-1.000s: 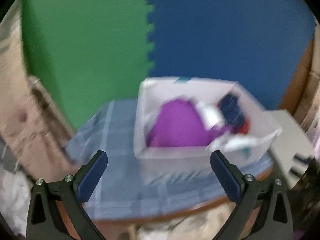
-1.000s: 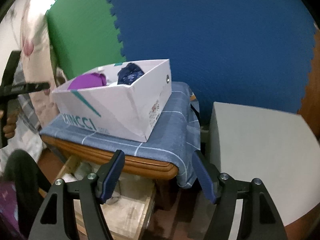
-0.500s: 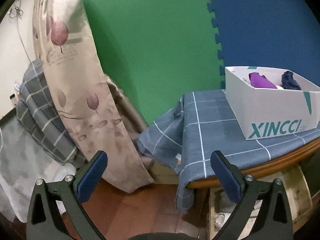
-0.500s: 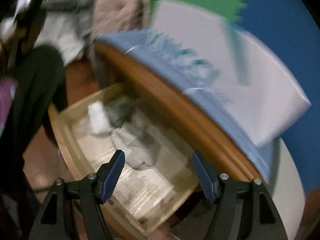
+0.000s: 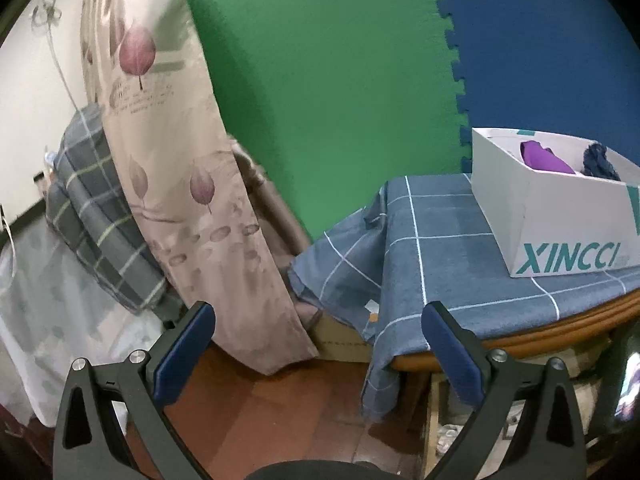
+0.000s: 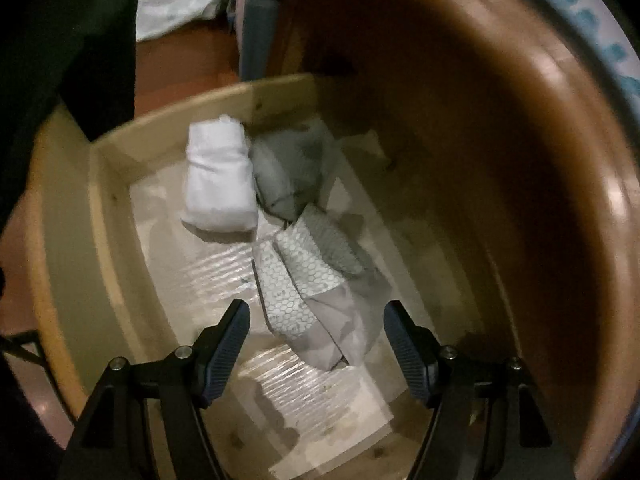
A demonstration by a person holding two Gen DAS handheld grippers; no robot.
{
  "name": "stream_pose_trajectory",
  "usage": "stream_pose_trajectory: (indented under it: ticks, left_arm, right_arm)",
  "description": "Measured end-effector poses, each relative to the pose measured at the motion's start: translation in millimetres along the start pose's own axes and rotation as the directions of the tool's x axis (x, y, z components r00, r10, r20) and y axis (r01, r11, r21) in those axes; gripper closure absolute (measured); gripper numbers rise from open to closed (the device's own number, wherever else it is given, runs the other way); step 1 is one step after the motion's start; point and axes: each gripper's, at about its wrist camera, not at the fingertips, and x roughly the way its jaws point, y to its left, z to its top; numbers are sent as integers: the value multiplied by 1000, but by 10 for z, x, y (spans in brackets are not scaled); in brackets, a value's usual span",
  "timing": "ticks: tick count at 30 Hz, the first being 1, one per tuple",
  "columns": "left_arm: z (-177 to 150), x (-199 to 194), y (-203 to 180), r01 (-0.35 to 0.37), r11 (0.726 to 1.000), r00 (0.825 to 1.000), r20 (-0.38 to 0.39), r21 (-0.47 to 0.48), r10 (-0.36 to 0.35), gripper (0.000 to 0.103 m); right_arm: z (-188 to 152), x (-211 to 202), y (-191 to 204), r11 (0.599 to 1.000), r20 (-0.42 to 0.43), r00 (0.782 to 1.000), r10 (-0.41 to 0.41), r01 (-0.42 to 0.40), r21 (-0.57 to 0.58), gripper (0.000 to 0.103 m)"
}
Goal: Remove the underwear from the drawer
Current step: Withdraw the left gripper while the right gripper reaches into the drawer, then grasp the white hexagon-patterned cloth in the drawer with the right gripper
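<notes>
Pale wooden drawer (image 6: 72, 208) now fills the right claw's (image 6: 316, 340) view; claw spread above patterned folded underwear (image 6: 304, 280), ready to grasp.

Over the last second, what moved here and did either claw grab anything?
The right claw swung off the white box on the table and tipped down over the open drawer; it now hangs open above the patterned folded underwear, gripping nothing. The left claw panned off the box toward the curtain, also open and empty. Box and drawer contents look unchanged.
</notes>
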Motion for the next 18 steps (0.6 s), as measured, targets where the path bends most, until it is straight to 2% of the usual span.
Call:
stream_pose_trajectory:
  ticks: [3, 8, 14, 18]
  left_arm:
    - [-7, 31, 54, 16, 999, 1000, -13, -33, -16, 1]
    - [-17, 66, 80, 22, 998, 999, -31, -58, -24, 1]
    - [-20, 75, 26, 8, 999, 999, -33, -34, -9, 1]
    - [-22, 85, -13, 1, 1000, 999, -34, -17, -1, 1]
  right_arm:
    - [11, 94, 41, 1000, -15, 1000, -3, 3, -24, 32]
    - [30, 225, 91, 993, -24, 996, -82, 80, -82, 32]
    - [61, 342, 88, 996, -43, 999, -33, 29, -90, 32]
    - [84, 433, 59, 995, -53, 998, -41, 36, -88, 31]
